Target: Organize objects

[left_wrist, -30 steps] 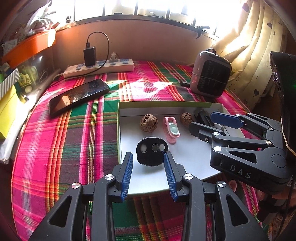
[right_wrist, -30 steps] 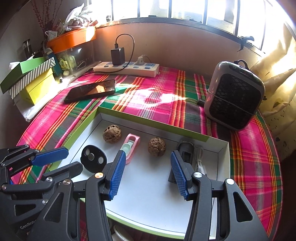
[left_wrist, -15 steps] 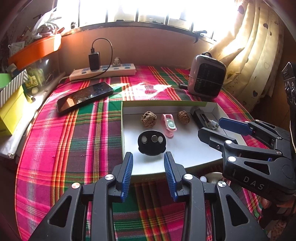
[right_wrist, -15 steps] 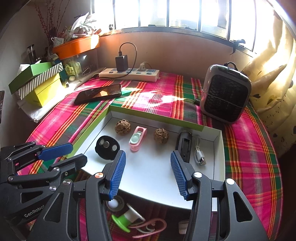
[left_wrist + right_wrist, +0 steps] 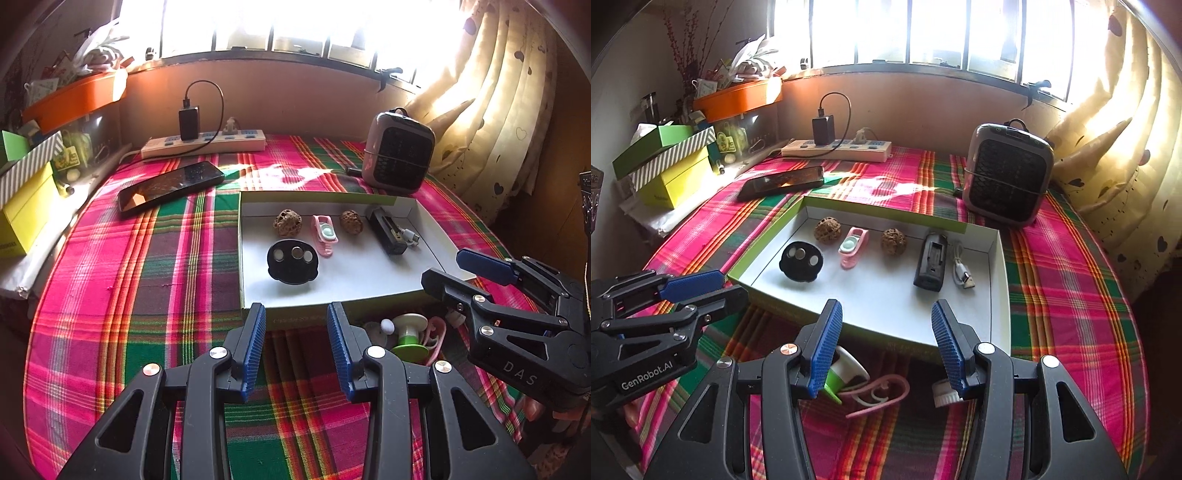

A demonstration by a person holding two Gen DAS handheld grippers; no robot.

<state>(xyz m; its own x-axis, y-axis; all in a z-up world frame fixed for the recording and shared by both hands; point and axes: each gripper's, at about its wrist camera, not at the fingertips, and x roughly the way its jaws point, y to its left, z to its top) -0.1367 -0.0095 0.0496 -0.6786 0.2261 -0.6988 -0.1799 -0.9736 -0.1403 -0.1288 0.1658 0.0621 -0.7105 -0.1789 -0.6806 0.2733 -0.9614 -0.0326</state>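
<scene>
Both tools empty w/ jaws apart, left tool [image 5: 296, 332], right tool [image 5: 886, 339], green-white spool [image 5: 842, 373] partly hidden behind finger

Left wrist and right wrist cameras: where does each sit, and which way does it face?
Left wrist: on the left gripper, facing down and forward at the box; the right gripper shows at right.
Right wrist: on the right gripper, facing the same box; the left gripper shows at left.
Shared: box, phone, heater; both jaws empty.
</scene>
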